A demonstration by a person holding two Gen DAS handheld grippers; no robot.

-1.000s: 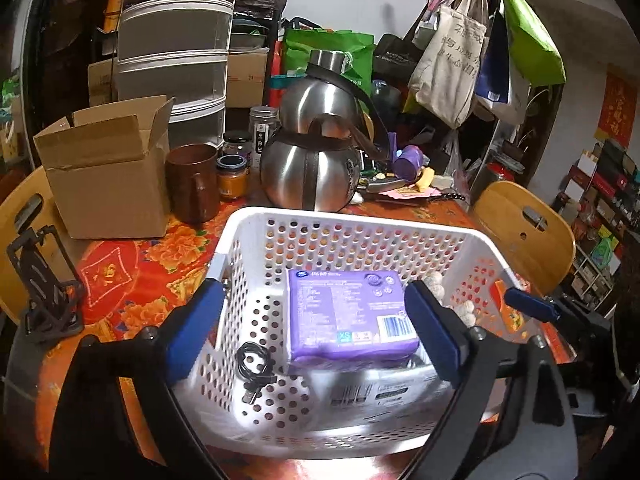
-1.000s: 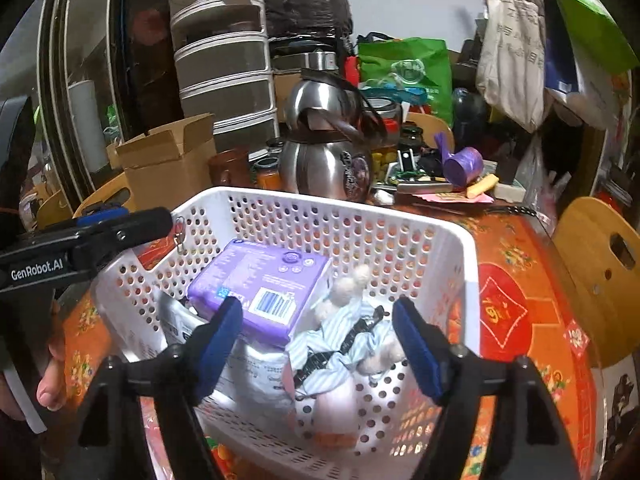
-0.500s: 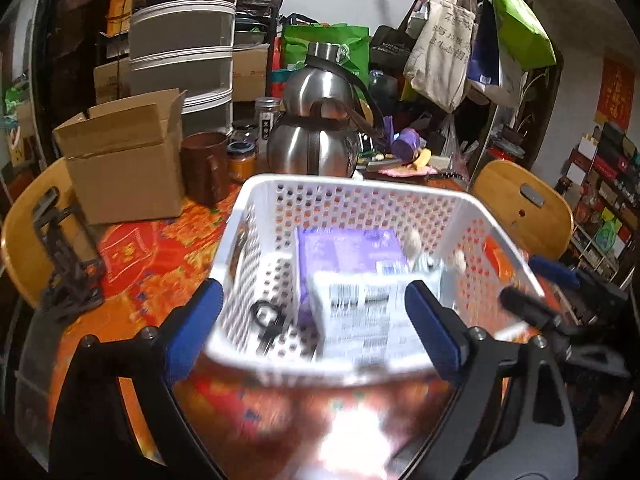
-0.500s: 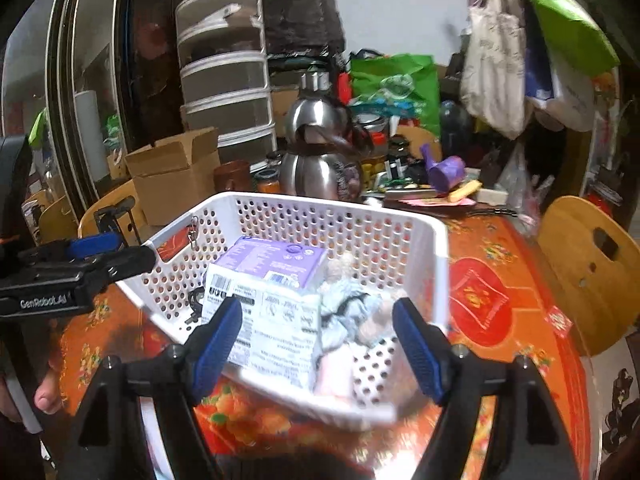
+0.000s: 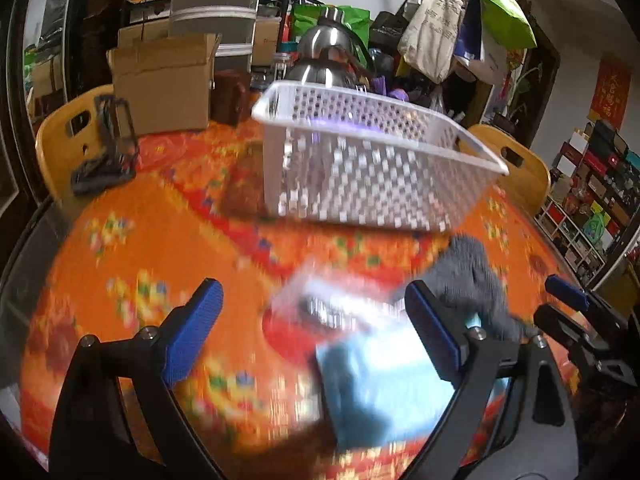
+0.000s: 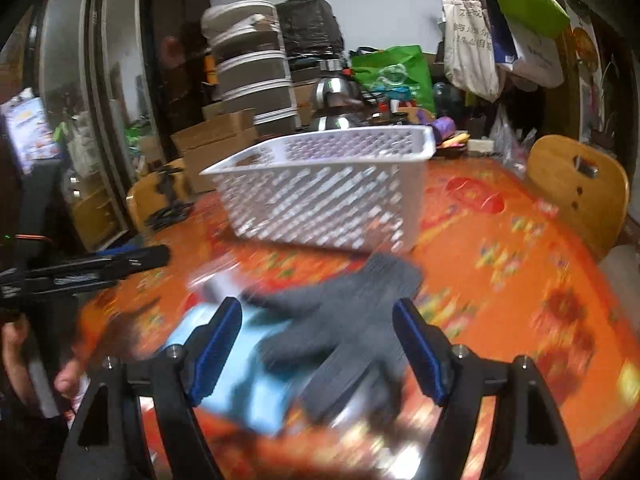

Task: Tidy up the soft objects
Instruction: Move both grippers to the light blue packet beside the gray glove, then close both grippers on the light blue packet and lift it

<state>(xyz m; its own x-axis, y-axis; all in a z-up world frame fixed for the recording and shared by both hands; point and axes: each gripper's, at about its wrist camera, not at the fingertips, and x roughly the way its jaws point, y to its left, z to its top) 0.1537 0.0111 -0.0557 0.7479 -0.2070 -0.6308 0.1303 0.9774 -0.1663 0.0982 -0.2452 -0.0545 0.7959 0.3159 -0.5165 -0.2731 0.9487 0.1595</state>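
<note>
Right wrist view shows a dark grey glove (image 6: 340, 320) lying flat on the orange flowered tablecloth (image 6: 520, 264), just in front of the white basket (image 6: 320, 196). The glove looks knitted, so it is probably soft, floppy and very light. It will bend and hang down when lifted, and it cannot break. A good place to pinch it looks like the thick middle part, where the cloth can bunch up, not one thin finger that could slip out.

Part of the glove lies on a light blue pack (image 6: 240, 376), which sits a little farther from the basket. The pack looks smooth and squishy, maybe a bit slippery. It is too blurry to say what it is.

The right gripper (image 6: 318, 346) is spread wide and holds nothing. It tilts down toward the table, and the glove shows between its two blue pads without touching them.

In the left wrist view, the left gripper (image 5: 312, 332) is spread wide too, and empty. It also tilts down, in front of the basket, with the blue pack (image 5: 384, 384) low between its pads and the glove (image 5: 472, 280) by its right pad. I cannot tell if that pad touches it.

Both views are smeared, so small things are hard to see.
</note>
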